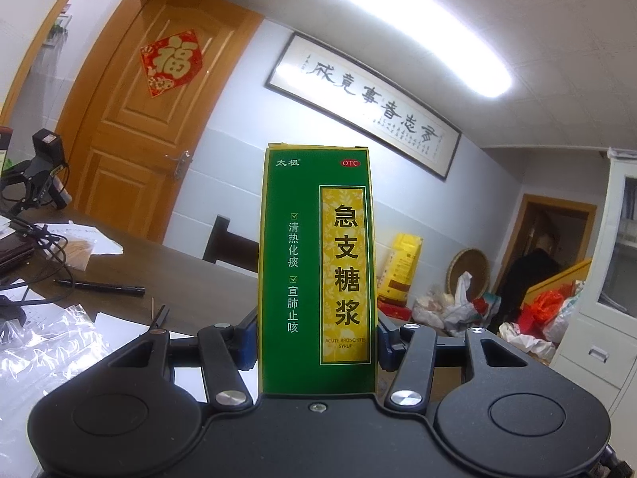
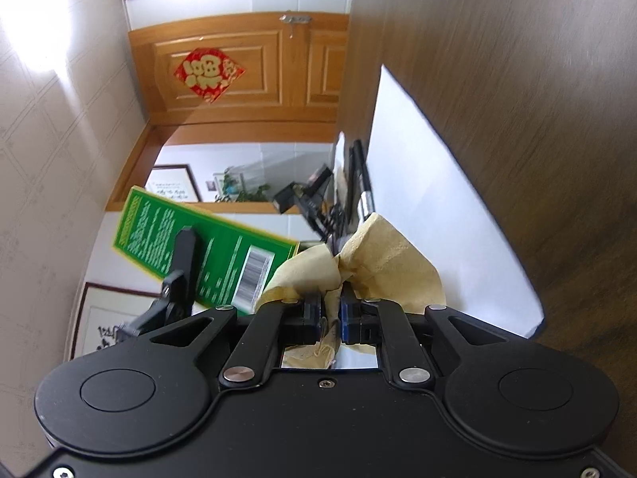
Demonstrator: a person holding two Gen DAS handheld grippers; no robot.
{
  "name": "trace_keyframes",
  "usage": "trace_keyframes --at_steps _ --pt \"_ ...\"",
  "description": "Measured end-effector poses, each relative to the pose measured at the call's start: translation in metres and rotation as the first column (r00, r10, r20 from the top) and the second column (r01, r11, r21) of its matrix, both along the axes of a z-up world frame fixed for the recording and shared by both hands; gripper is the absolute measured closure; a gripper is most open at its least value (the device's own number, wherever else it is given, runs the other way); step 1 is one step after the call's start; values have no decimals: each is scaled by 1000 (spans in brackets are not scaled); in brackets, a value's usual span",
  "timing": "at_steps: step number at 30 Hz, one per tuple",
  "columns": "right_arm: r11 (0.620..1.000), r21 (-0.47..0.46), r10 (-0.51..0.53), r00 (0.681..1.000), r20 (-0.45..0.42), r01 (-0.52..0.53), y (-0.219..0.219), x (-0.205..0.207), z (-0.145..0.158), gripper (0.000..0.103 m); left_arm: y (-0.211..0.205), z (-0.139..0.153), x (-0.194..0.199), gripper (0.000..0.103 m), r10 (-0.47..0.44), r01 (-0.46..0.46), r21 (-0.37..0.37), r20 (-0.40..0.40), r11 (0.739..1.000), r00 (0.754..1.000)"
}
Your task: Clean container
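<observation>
A green and yellow medicine box (image 1: 314,259) stands upright in the left wrist view, and my left gripper (image 1: 316,338) is shut on its lower part with the blue pads (image 1: 247,338) against both sides. The right wrist view is rolled sideways. There the same box (image 2: 223,255) shows its barcode side, with one black finger of the left gripper (image 2: 184,263) across it. My right gripper (image 2: 331,310) is shut on a crumpled tan tissue (image 2: 382,255). The tissue bulges out past the fingertips and its left fold lies against the box's near end.
A dark wooden table (image 1: 191,275) holds a black pen (image 1: 99,286), clear plastic bags (image 1: 40,342), cables and a black clamp device (image 1: 40,171). A white sheet (image 2: 418,199) lies on the table. Bags and sacks (image 1: 458,306) are piled by a white cabinet (image 1: 609,279).
</observation>
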State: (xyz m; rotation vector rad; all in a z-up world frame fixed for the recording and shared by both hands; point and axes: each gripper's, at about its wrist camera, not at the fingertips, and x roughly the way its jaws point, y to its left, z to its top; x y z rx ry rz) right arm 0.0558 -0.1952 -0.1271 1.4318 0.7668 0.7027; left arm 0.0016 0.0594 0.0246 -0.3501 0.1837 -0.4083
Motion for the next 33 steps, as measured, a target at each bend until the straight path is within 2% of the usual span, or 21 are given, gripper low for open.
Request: trace_keyframes --at_steps 10,13,21,25,33 --pt "994 -5 105 992 65 -105 14 -11 9 93 -2 0 1 54 -9 10 12 -11 1000 1000" --pt "994 -21 111 990 92 -109 13 -13 15 93 -2 0 1 54 -9 9 14 -14 1000 1000" --pt "998 -46 48 998 30 -47 -8 -15 5 93 -2 0 1 54 -11 11 12 -11 1000 1000" --pt "999 -51 -4 1000 29 5 -23 -16 8 93 -6 -1 2 54 -17 18 30 -20 999 1000" --pt "995 -56 -88 996 -13 87 -44 -11 -1 93 -12 -2 -2 54 -81 80 42 4 996 997"
